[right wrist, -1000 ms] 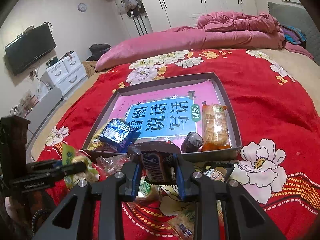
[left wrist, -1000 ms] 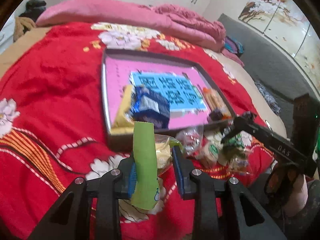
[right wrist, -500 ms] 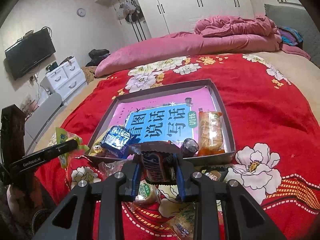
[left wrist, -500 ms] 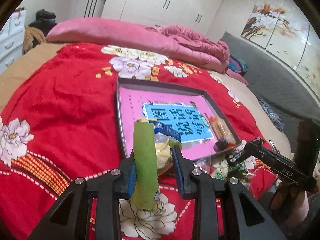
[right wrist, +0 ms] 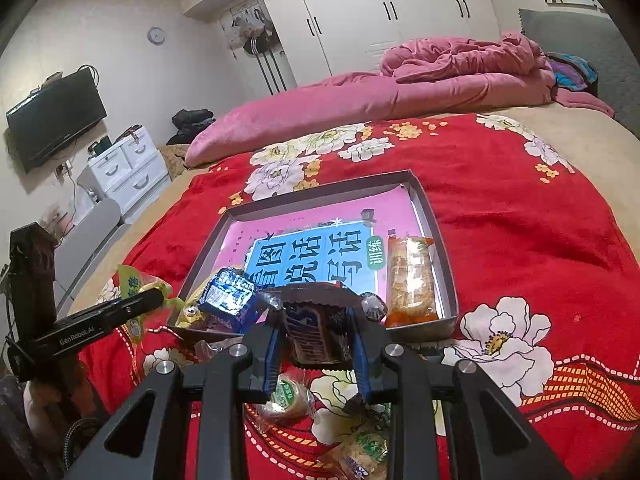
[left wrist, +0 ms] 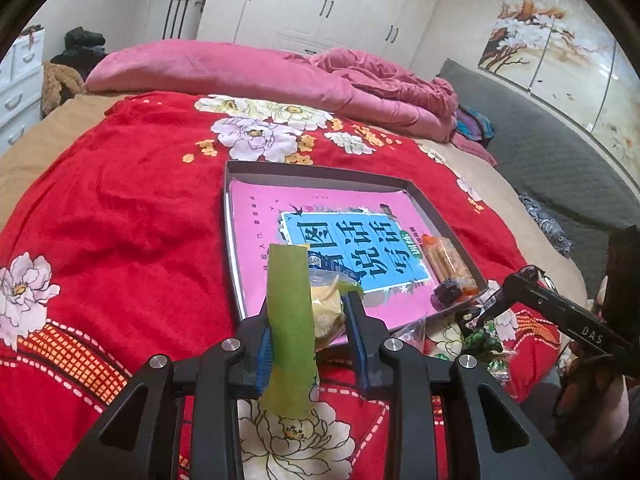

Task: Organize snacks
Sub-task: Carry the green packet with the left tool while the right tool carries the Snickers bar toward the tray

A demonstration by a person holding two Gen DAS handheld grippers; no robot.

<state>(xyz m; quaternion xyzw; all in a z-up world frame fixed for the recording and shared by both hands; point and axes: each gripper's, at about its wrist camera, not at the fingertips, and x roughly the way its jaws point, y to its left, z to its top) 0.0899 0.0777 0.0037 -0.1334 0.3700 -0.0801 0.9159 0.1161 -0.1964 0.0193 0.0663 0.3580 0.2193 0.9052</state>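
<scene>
Left wrist view: left gripper pinches a green-edged, clear snack packet of pale pieces.

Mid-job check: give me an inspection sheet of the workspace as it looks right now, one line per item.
Surface: red floral blanket spread on a bed.
Job's things: shallow grey tray with a pink and blue booklet lying in it; inside it an orange cracker pack, a blue wrapped snack and a small dark wrapped sweet.
Clutter: loose wrapped snacks on the blanket in front of the tray.
Grippers: left gripper shut on green snack bag; right gripper shut on chocolate bar.
Cables: wires hang below the wall TV.
Surroundings: pink duvet, white wardrobes, white drawers.
</scene>
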